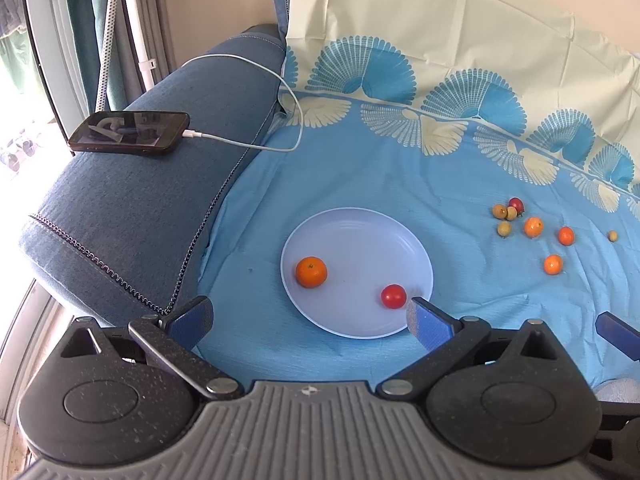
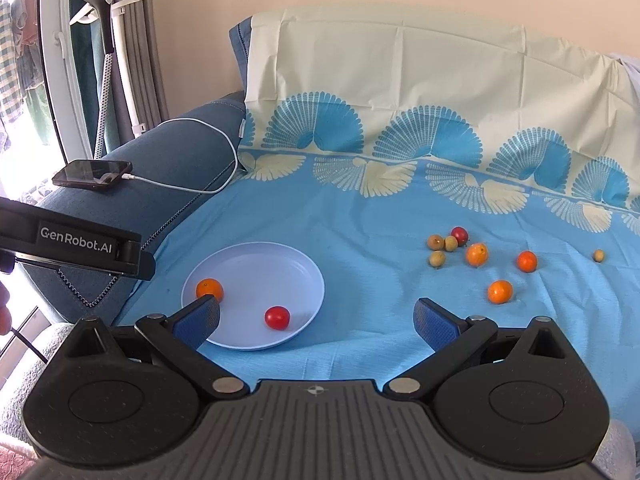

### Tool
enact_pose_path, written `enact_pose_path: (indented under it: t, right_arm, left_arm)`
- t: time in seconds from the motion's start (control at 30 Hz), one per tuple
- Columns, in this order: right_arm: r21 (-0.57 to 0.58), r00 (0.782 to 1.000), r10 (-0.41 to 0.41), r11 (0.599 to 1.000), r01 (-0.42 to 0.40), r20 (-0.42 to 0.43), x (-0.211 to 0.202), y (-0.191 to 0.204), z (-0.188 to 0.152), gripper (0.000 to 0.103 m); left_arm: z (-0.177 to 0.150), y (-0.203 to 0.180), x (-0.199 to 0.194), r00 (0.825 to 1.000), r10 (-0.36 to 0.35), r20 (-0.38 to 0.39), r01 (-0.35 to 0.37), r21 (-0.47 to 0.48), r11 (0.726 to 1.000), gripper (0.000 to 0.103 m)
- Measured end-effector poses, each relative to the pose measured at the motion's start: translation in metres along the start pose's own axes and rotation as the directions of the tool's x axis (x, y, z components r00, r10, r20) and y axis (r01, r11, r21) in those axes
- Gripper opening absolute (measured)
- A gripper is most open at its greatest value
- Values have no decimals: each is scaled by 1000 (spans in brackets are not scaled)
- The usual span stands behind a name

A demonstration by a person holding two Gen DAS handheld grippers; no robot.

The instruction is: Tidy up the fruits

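A pale blue plate (image 1: 360,236) (image 2: 280,268) lies on the blue sheet and holds one orange (image 1: 311,272) (image 2: 209,289) and one red tomato (image 1: 393,296) (image 2: 277,317). Loose fruit lies to the right: three oranges (image 1: 533,227) (image 2: 500,291), a dark red fruit (image 1: 516,204) (image 2: 460,235) and several small tan fruits (image 1: 504,228) (image 2: 437,258). My left gripper (image 1: 310,320) is open and empty over the plate's near edge. My right gripper (image 2: 316,320) is open and empty, near the plate's right side.
A blue sofa arm (image 1: 140,208) at the left carries a phone (image 1: 130,133) (image 2: 93,174) on a white charging cable (image 1: 260,80). A cream pillow (image 2: 400,60) stands at the back. The left gripper's body (image 2: 76,246) shows at the left of the right wrist view.
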State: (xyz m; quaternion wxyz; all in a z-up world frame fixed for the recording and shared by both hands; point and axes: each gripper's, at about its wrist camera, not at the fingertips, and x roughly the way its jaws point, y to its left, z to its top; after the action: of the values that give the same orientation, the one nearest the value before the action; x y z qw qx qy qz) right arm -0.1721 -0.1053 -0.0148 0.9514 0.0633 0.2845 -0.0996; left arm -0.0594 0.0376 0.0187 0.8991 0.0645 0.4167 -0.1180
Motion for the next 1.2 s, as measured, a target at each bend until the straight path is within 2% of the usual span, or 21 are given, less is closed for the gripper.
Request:
enact_pose_path:
  t: [1.2]
  right_arm:
    - [20,1000,2,1000,-2,0,4,-5,0,102]
  left_arm:
    - [5,-9,1,1000,4,9,-4,19,1000,103]
